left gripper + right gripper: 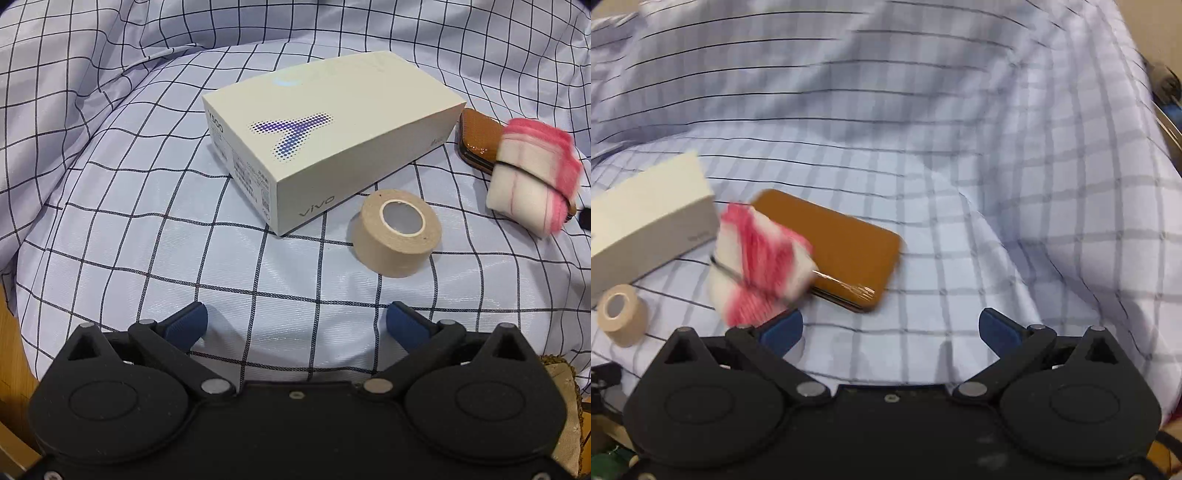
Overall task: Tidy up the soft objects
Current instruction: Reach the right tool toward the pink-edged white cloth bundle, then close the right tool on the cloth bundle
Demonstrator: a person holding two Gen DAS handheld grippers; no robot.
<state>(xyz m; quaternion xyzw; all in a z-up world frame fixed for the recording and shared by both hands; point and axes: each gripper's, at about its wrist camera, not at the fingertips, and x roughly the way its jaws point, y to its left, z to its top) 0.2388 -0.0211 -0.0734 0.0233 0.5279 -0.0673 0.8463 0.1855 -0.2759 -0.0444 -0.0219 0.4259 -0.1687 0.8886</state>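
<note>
A rolled white and pink towel bound by a dark band lies at the right, blurred, partly over a flat brown case. In the right wrist view the towel sits just beyond my right gripper's left fingertip, overlapping the brown case. My right gripper is open, and only cloth shows between its fingers. My left gripper is open wide over bare cloth, well short of the beige tape roll.
A white phone box lies mid-cloth with the tape roll in front of it; both show at the left in the right wrist view, the box and the roll. The blue checked cloth rises in folds at the back and sides.
</note>
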